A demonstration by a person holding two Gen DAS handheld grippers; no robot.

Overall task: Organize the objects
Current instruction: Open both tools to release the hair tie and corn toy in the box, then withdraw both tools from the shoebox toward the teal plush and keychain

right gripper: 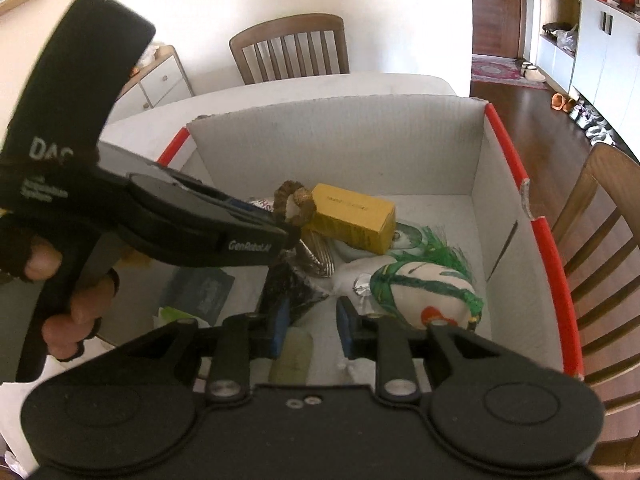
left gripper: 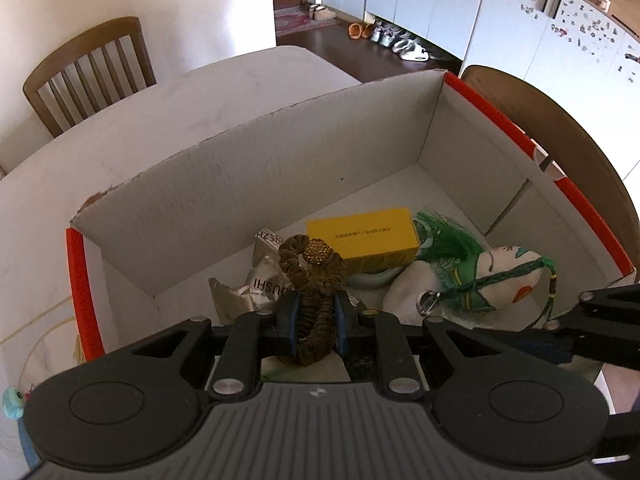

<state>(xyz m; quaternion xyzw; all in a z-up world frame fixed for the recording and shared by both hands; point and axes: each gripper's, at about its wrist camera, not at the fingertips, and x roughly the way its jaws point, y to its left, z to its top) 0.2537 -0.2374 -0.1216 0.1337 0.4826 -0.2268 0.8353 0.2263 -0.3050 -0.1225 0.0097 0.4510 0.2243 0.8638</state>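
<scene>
Two grippers work over one cardboard box (left gripper: pixel 320 152) with red-taped edges, which stands on a white table (left gripper: pixel 140 120). Nearest in the left wrist view, the left gripper (left gripper: pixel 316 316) pinches a brown velvet scrunchie (left gripper: pixel 312 280) between its blue pads; the scrunchie's loop rises above the fingertips, its gold beaded knot on top, and it hangs over the box's inside, above the things lying there. In the right wrist view, the right gripper (right gripper: pixel 312 328) has its jaws a little apart with nothing pressed between the pads; a dark crinkled packet (right gripper: pixel 288 292) lies just beyond the left pad, and whether it touches it I cannot tell. To the left in that view a hand (right gripper: pixel 64 300) in a fingerless black glove holds the left gripper's handle. Just past the grippers, on the box floor, lie a silver foil wrapper (left gripper: pixel 256 288) and a white cloth pouch (right gripper: pixel 424 292) printed in green and orange, with a green cord and a metal ring. Beyond those sits a yellow carton (left gripper: pixel 364 240), lying on its side beside a green fringed piece (left gripper: pixel 444 236). The far half of the box floor is bare. Beyond the table stand a wooden chair (left gripper: pixel 88 68) against the wall and, by the box's right side, another wooden chair (right gripper: pixel 600 248). Farthest off, shoes (left gripper: pixel 396 40) line the dark wooden floor below white cupboards.
</scene>
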